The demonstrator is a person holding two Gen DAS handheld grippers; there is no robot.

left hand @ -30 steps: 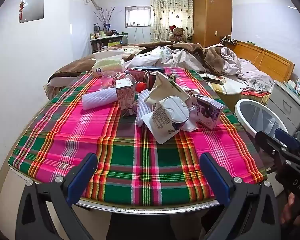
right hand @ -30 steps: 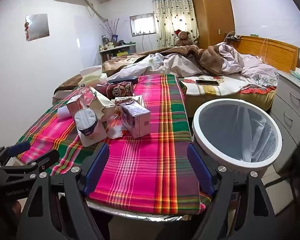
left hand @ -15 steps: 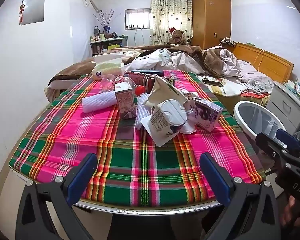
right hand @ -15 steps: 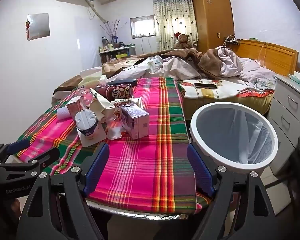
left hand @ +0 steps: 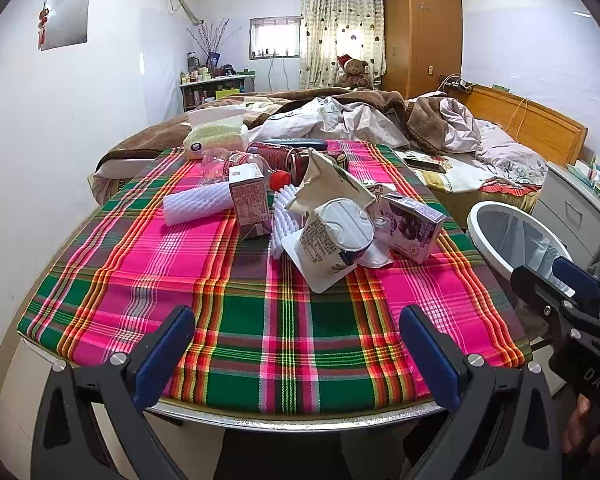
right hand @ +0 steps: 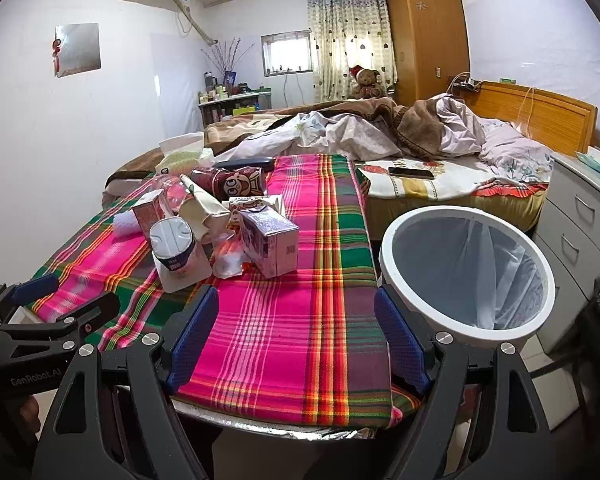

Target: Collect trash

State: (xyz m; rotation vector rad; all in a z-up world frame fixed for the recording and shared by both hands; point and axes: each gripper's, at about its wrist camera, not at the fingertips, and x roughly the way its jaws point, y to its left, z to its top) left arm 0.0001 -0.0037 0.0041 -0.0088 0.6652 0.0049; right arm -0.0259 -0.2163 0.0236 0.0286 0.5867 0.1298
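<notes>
- On the table (left hand: 100,280) lies a bright cloth (left hand: 260,320) with pink, green and red stripes.
- Near the middle of the cloth sits a pile of trash.
- At the front of the pile a white cup (left hand: 331,240) lies on its side. It has small print on it, too small to read.
- Just beside the cup is a purple carton (left hand: 413,228), also on its side.
- A pink carton (left hand: 250,200) stands up. A white foam net (left hand: 198,208) lies next to it.
- A red can (right hand: 236,184) at the back shows a cartoon face.
- A tissue pack (left hand: 216,138) sits at the far end.
- A white bin (right hand: 465,276) with a clear bag in it stands off the table's right side, well apart from the pile.
- The left gripper (left hand: 296,344) hangs over the near edge of the cloth. Its blue jaws are spread wide and hold nothing.
- The right gripper (right hand: 296,336) is also spread wide with nothing between its jaws, and the bin is close by its right finger.
- In the right view the other gripper's side reads "GenRobot.AI".
- In the left view the other gripper shows the letters "DAS".
</notes>
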